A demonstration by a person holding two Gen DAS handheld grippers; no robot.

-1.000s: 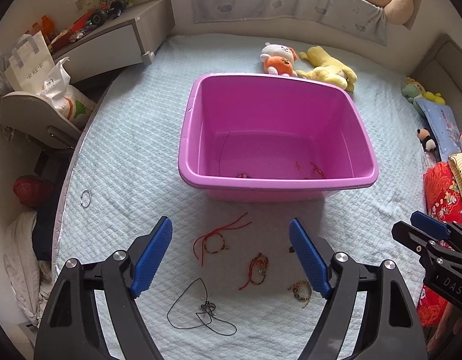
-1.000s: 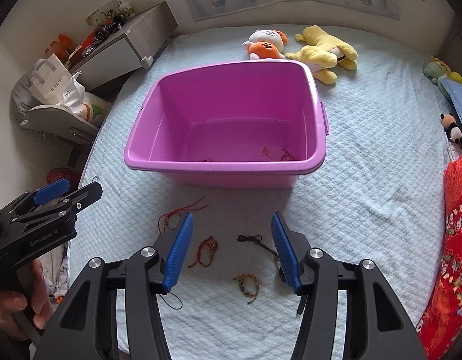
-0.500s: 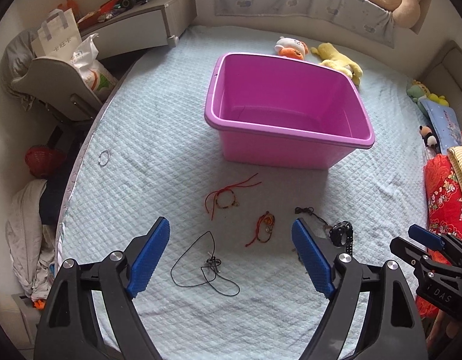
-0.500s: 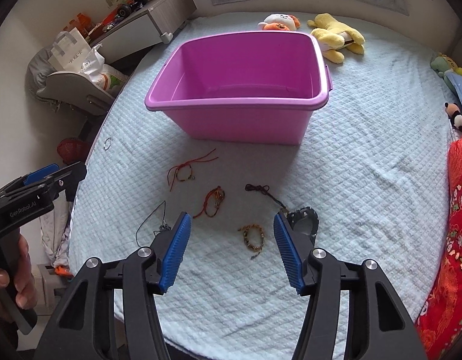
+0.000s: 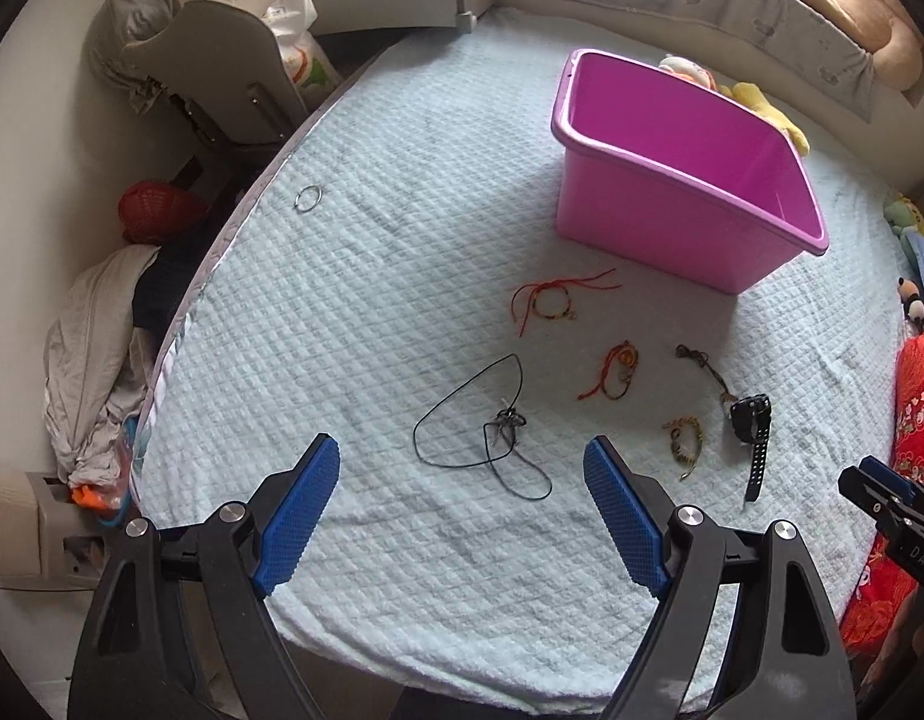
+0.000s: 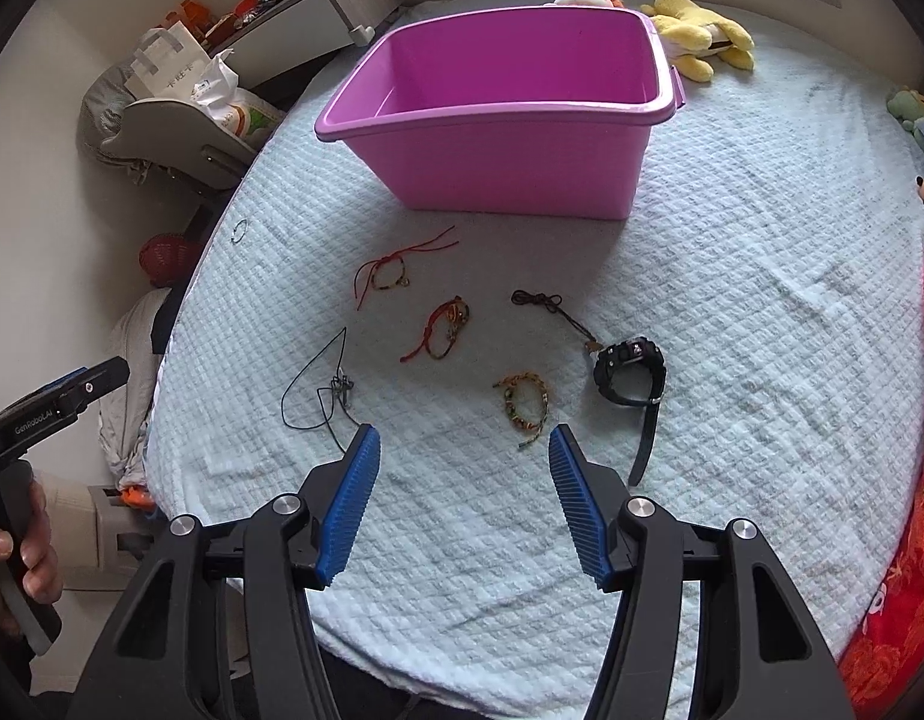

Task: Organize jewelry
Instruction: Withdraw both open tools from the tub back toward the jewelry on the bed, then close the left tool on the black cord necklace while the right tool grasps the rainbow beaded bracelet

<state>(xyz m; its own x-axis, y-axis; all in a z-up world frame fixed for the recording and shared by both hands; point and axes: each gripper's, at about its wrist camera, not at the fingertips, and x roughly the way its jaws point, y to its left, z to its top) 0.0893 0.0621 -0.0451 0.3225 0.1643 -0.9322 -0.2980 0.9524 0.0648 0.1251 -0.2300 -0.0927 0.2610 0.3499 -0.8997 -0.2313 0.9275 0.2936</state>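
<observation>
Your left gripper (image 5: 462,462) stands wide open over the pale quilted bedspread (image 5: 354,312), its blue pads clear of everything; nothing is between them, and the black cord necklace (image 5: 480,426) lies just beyond their tips; your right gripper (image 6: 462,450) is parted less widely and is likewise empty, touching nothing, with the braided bracelet (image 6: 525,399) just past its tips.

Take the purple tub (image 6: 504,114) as your landmark; in front of it, left to right, lie the black cord necklace, the red string bracelet (image 6: 390,270) nearest the tub, a second red bracelet (image 6: 447,327), a dark knotted cord (image 6: 549,306), the braided bracelet and a black watch (image 6: 630,372); a small metal ring (image 5: 309,199) sits well off to the tub's left, near the bed's edge.

Only the right view shows your hand (image 6: 18,546) on the left gripper's handle; only the left view shows the right gripper's tip at its right edge; the tub's floor is hidden in both.
</observation>
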